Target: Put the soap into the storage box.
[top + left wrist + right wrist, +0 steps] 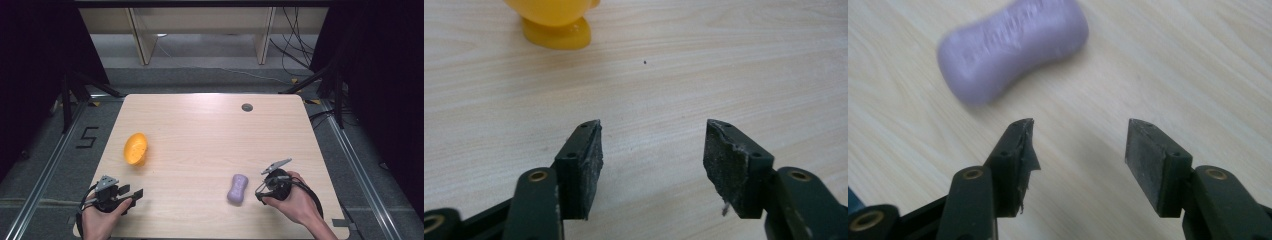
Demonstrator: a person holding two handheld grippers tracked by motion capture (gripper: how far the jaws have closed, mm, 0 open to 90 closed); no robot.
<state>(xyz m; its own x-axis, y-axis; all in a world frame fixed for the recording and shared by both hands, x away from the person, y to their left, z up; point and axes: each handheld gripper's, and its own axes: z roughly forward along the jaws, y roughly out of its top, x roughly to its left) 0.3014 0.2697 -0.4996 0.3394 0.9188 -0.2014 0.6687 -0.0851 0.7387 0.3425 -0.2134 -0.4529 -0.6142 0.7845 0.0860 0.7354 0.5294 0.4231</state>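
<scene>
The soap (238,188), a purple peanut-shaped bar, is seen lying flat on the desk (210,135) in the lower right of the high view, just left of the right gripper (261,186). In the right gripper view it sits in the upper left of the frame (1010,50), a bit blurred, beyond the jaws and off to the left of the gap, so nothing is lined up yet.

That gripper is released, jaws wide apart, nothing held. Probably the reach-in is what's in hand here. To do it well, the gripper should likely be swung left until the bar's narrow waist is centred in the gap, and the jaws dropped low to the desk before being closed. The rounded ends look slippery, so the waist is the safer bet.

The left gripper (131,194) is also released and empty, parked at the lower left of the high view. The yellow bowl (135,148), tipped on its side, is left well apart from the soap; its base peeks in at the top of the left gripper view (556,22).
</scene>
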